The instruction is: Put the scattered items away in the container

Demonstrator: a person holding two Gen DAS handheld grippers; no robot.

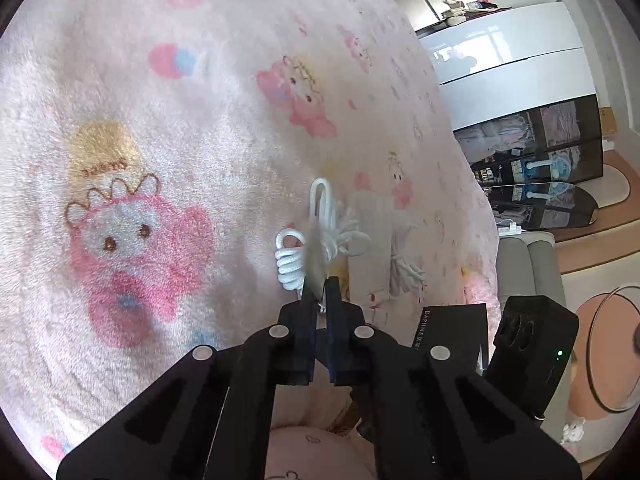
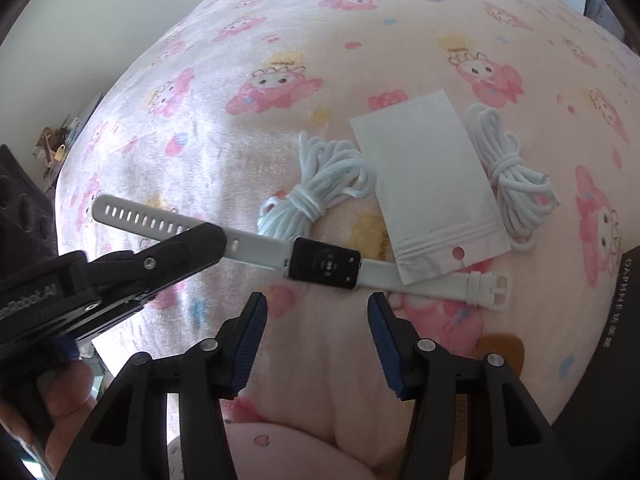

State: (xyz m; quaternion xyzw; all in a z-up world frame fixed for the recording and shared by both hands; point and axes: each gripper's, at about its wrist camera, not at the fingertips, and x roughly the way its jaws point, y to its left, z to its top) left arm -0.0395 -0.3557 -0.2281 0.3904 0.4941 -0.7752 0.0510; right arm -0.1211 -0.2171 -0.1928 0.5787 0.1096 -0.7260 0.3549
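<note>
A watch with a black face [image 2: 324, 264] and a white strap [image 2: 160, 220] is held above the pink blanket. My left gripper [image 1: 318, 282] is shut on the strap, which shows edge-on in the left wrist view [image 1: 316, 256]; in the right wrist view this gripper [image 2: 200, 240] clamps the strap's holed half. My right gripper [image 2: 316, 308] is open and empty just below the watch face. Two white cable bundles [image 2: 324, 184] [image 2: 512, 184] and a white zip pouch [image 2: 428, 184] lie on the blanket. A black box marked DAPHNE [image 2: 624, 320] sits at the right edge.
The pink cartoon blanket [image 2: 280, 40] covers the bed. The box also shows in the left wrist view [image 1: 452, 328], next to my right gripper's black body [image 1: 532, 344]. A white wardrobe [image 1: 508, 52], a dark cabinet [image 1: 540, 148] and a round stool [image 1: 612, 348] stand off the bed's right.
</note>
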